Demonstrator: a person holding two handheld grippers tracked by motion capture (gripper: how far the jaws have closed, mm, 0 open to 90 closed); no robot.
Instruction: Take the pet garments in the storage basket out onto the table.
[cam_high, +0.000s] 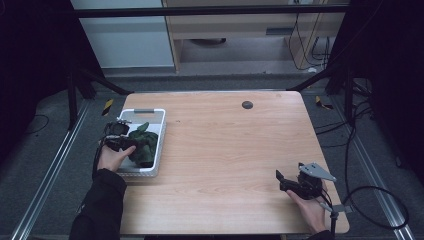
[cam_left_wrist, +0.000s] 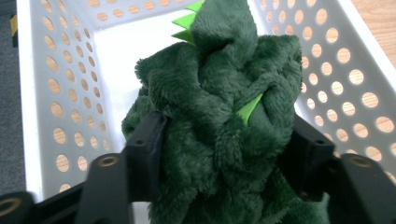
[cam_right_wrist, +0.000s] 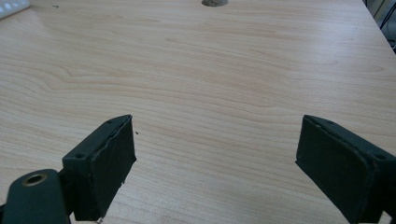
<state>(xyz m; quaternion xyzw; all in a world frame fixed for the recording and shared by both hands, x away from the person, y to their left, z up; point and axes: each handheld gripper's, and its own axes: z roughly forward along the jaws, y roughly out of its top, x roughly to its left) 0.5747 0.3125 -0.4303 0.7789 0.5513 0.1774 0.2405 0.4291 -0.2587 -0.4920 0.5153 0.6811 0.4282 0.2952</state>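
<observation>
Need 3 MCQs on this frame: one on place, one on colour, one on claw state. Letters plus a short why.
1. Where is the plush toy?
A. over the white basket
B. at the table's middle
C. on the floor

2. What colour are the toy's spikes?
A. red
B. bright green
C. white

3. How is the right claw?
A. shut on the toy
B. shut on a cable
C. open, holding nothing

Answers: 1 A, the perforated basket walls surround it in the left gripper view, where the left claw grips it. 2 B, lime spikes on dark green plush. 3 C, its jaws stand apart over bare wood.
</observation>
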